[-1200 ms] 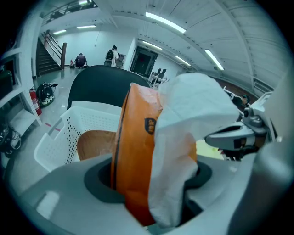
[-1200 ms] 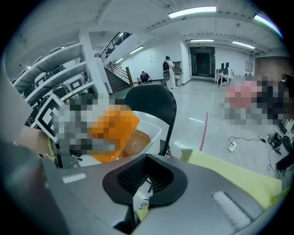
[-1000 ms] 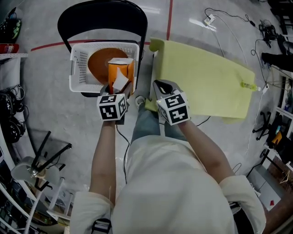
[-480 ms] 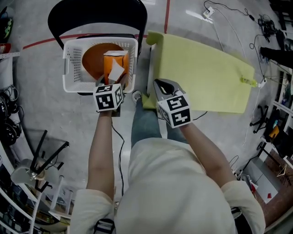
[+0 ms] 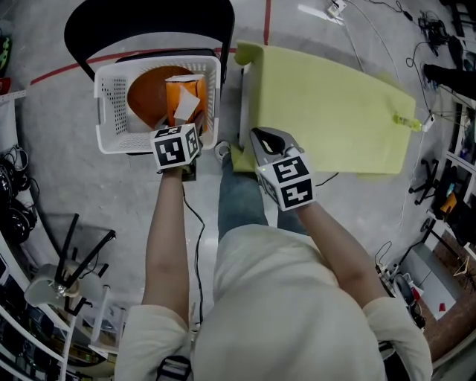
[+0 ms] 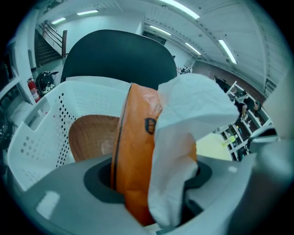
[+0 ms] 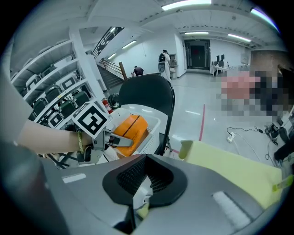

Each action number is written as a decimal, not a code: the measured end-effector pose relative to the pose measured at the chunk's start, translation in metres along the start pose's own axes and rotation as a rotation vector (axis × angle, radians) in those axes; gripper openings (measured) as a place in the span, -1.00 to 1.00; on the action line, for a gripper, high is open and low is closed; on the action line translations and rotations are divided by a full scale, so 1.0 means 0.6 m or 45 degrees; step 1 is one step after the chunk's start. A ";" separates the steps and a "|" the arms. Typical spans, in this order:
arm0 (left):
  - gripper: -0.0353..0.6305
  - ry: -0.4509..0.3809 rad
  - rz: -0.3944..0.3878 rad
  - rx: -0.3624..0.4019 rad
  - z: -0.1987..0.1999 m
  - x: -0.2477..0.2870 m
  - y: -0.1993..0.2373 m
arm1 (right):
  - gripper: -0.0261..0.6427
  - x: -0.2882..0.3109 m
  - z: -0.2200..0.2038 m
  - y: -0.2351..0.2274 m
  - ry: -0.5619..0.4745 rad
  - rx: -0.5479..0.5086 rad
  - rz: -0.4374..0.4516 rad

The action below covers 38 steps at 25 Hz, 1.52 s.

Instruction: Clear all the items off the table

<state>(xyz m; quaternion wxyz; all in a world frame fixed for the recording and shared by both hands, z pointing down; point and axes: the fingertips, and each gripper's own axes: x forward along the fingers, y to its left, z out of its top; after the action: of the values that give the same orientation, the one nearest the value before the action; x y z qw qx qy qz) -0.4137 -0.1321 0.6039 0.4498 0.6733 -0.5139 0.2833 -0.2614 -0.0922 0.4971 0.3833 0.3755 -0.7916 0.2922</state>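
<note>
A white basket (image 5: 108,111) sits on a black chair (image 5: 149,22). Over it, the left claw (image 5: 184,126) is wide and squeezes an orange tissue pack (image 5: 175,93) with white tissue poking out. The right claw (image 5: 258,137) is closed tight with nothing in it, at the near edge of the yellow table (image 5: 335,111).

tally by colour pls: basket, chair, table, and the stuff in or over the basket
white: 1, basket
black: 1, chair
yellow: 1, table
orange: 1, tissue pack
brown: 1, plate
total: 5
</note>
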 end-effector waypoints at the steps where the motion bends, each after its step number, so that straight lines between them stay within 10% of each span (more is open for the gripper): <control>1: 0.09 0.006 0.001 -0.004 0.001 0.003 0.002 | -0.92 0.000 0.000 -0.001 0.001 0.002 -0.002; 20: 0.27 0.034 0.029 0.024 0.000 0.021 0.014 | -0.93 -0.002 -0.001 -0.005 -0.011 0.013 -0.003; 38: 0.26 -0.094 0.017 -0.148 0.021 -0.016 0.022 | -0.93 -0.006 0.009 0.002 -0.037 -0.008 0.008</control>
<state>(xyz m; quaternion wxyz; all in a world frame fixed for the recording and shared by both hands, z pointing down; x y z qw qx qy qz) -0.4305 -0.1403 0.5944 0.4671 0.6524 -0.5503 0.2310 -0.2629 -0.0944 0.4912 0.3719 0.3759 -0.7994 0.2854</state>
